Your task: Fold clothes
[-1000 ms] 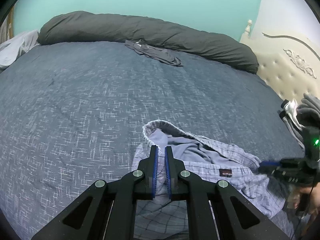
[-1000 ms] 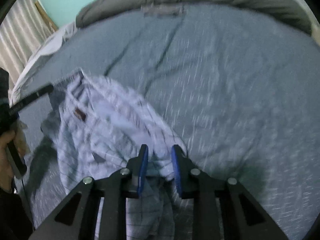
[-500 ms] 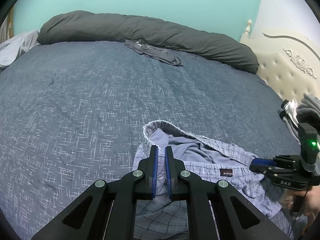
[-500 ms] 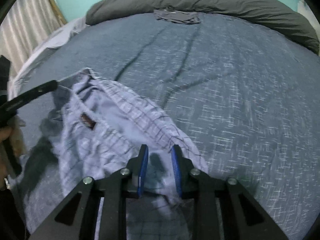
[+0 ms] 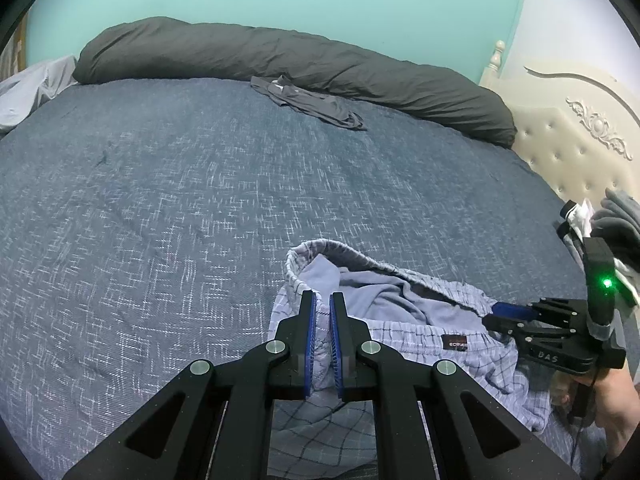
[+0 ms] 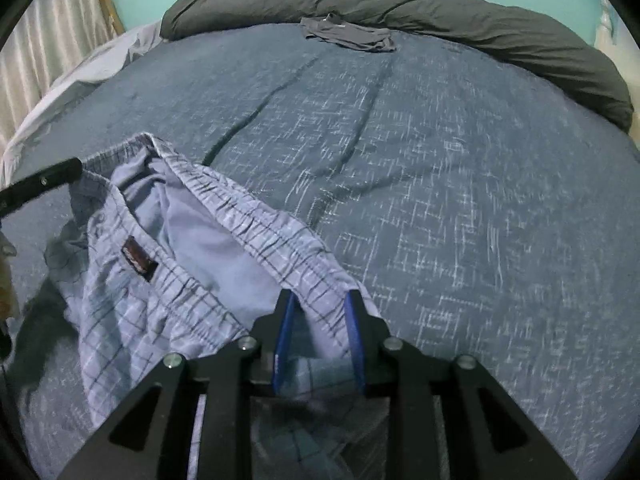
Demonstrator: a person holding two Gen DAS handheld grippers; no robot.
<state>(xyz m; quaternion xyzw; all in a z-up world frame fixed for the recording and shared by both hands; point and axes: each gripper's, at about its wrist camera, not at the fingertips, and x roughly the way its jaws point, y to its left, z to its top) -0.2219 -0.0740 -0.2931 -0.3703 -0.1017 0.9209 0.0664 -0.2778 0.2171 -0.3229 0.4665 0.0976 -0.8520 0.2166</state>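
Note:
Light blue plaid shorts point(image 5: 408, 336) with an elastic waistband and a small dark label point(image 5: 455, 343) lie crumpled on the blue bedspread point(image 5: 200, 184). My left gripper point(image 5: 322, 300) is shut on the left end of the waistband. In the right wrist view the shorts point(image 6: 168, 264) spread to the left. My right gripper point(image 6: 319, 300) has its jaws partly apart around the right end of the waistband, with cloth between the pads. The right gripper also shows in the left wrist view point(image 5: 500, 314), at the waistband's far end.
A long dark grey bolster point(image 5: 280, 56) lies along the bed's far edge. A dark grey garment point(image 5: 308, 100) lies in front of it. A cream tufted headboard point(image 5: 572, 152) and a pile of clothes point(image 5: 600, 224) are at the right. Curtains point(image 6: 44, 48) hang at the left.
The right gripper has moved along the shorts to the waistband's right end, and the waistband is now stretched out between both grippers. The left gripper has stayed shut on its end.

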